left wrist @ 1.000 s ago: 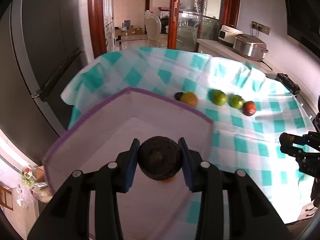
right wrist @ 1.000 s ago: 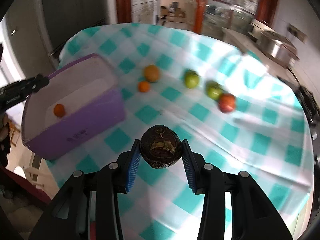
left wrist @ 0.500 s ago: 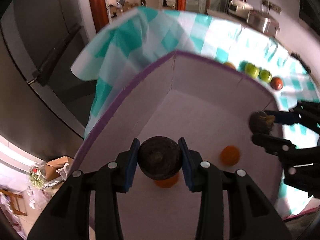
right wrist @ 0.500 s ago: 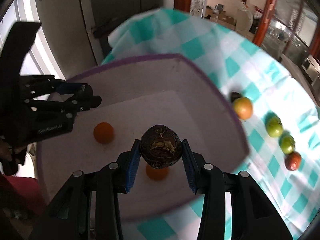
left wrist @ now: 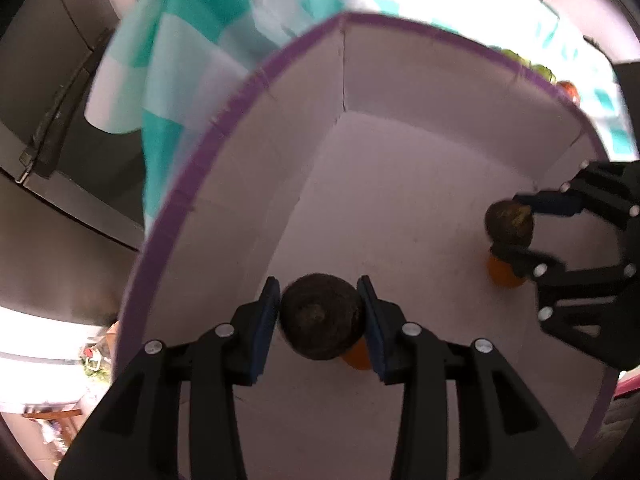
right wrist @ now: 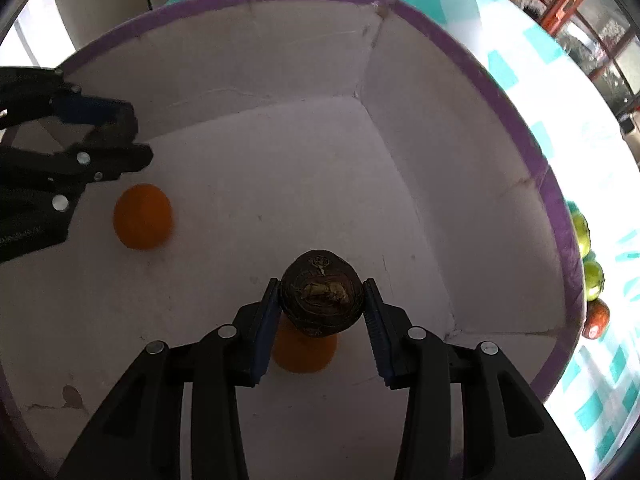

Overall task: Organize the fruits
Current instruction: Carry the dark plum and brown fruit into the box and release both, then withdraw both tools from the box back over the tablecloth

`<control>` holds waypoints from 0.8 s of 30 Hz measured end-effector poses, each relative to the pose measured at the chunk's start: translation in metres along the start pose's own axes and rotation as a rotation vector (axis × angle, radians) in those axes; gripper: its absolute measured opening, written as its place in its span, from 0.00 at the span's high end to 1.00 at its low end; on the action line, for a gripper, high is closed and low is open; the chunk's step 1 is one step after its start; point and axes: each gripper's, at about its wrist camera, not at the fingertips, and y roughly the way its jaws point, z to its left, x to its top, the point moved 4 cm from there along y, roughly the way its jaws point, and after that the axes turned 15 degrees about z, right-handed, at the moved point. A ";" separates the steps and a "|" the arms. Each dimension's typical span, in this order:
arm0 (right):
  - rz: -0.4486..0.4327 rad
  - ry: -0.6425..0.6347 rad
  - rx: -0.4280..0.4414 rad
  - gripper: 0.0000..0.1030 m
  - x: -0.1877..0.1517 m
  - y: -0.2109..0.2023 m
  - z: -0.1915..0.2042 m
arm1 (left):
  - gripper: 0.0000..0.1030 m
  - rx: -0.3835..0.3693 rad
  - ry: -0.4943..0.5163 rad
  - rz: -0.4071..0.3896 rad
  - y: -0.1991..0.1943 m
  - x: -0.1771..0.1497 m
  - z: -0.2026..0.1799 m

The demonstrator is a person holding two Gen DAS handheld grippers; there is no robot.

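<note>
A dark brown, round, rough-skinned fruit (left wrist: 322,318) sits pinched between the blue-padded fingers of the left claw (left wrist: 320,316), held over the pale floor of the purple-rimmed white cardboard box (left wrist: 280,56), close to the box's left wall. A small orange citrus fruit (left wrist: 356,354) lies on the box floor directly under it, half hidden. The right claw (right wrist: 322,300) grips a second dark brown round fruit, this one with a yellowish dried patch on its skin (right wrist: 322,294) — it hangs over another small orange fruit (right wrist: 304,350) resting on the floor toward the box's right wall. Seen from the right wrist, the first orange (right wrist: 143,216) lies just beside the left claw's fingertips (right wrist: 120,160). Both claws are inside the box, apart from each other, each clamped on its fruit. Beyond the right wall of the box, on the teal-and-white checked tablecloth (right wrist: 600,400) covering the table, two green round fruits (right wrist: 582,232) and one red fruit (right wrist: 597,319) sit in a row — close to the box's outer side.
</note>
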 end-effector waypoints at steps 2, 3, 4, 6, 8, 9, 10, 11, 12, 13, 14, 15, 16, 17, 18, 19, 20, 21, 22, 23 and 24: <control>0.007 0.014 0.006 0.60 -0.001 0.001 -0.004 | 0.56 0.014 0.010 0.019 0.004 0.000 -0.002; 0.010 0.019 0.006 0.59 -0.002 0.001 -0.005 | 0.49 0.029 0.015 0.040 0.008 0.000 -0.003; 0.013 0.028 0.007 0.59 -0.002 0.001 -0.007 | 0.46 0.038 0.015 0.054 0.010 -0.001 -0.004; 0.017 0.048 0.027 0.58 -0.004 0.000 -0.009 | 0.41 0.047 0.007 0.061 0.012 -0.002 -0.003; 0.013 0.056 0.040 0.49 -0.005 -0.001 -0.011 | 0.35 0.050 -0.013 0.064 0.012 -0.004 0.001; 0.004 0.055 0.042 0.39 -0.003 -0.004 -0.011 | 0.35 0.049 -0.019 0.066 0.012 -0.004 0.002; -0.011 0.053 0.049 0.35 -0.004 -0.007 -0.011 | 0.35 0.049 -0.018 0.065 0.012 -0.005 0.002; -0.021 0.051 0.053 0.30 -0.005 -0.010 -0.010 | 0.33 0.058 -0.013 0.068 0.012 -0.006 0.001; -0.029 0.047 0.052 0.30 -0.005 -0.012 -0.010 | 0.32 0.067 -0.014 0.061 0.012 -0.007 0.001; -0.032 0.043 0.049 0.30 -0.006 -0.013 -0.009 | 0.32 0.074 -0.016 0.059 0.010 -0.006 0.000; -0.035 0.037 0.049 0.30 -0.008 -0.014 -0.009 | 0.32 0.076 -0.021 0.055 0.009 -0.007 0.001; -0.039 0.035 0.052 0.30 -0.009 -0.014 -0.009 | 0.32 0.076 -0.026 0.053 0.009 -0.007 0.001; -0.044 0.032 0.053 0.30 -0.011 -0.015 -0.009 | 0.32 0.076 -0.032 0.051 0.008 -0.008 0.002; -0.051 0.018 0.053 0.29 -0.014 -0.017 -0.008 | 0.32 0.077 -0.039 0.048 0.007 -0.007 0.003; -0.059 -0.001 0.047 0.28 -0.016 -0.019 -0.009 | 0.32 0.080 -0.044 0.040 0.005 -0.007 0.003; -0.070 -0.022 0.036 0.26 -0.019 -0.021 -0.006 | 0.32 0.085 -0.047 0.030 0.004 -0.006 0.002; -0.092 -0.050 0.030 0.26 -0.024 -0.025 -0.003 | 0.32 0.103 -0.053 0.011 0.001 -0.006 0.001; -0.117 -0.070 0.041 0.26 -0.031 -0.031 -0.001 | 0.30 0.124 -0.064 -0.009 -0.003 -0.007 0.002; -0.143 -0.085 0.060 0.26 -0.035 -0.037 0.001 | 0.27 0.140 -0.077 -0.037 -0.009 -0.009 0.002; -0.183 -0.104 0.089 0.26 -0.043 -0.048 0.001 | 0.24 0.157 -0.103 -0.088 -0.020 -0.013 0.002; -0.217 -0.117 0.101 0.26 -0.050 -0.057 0.000 | 0.23 0.161 -0.131 -0.135 -0.030 -0.018 0.001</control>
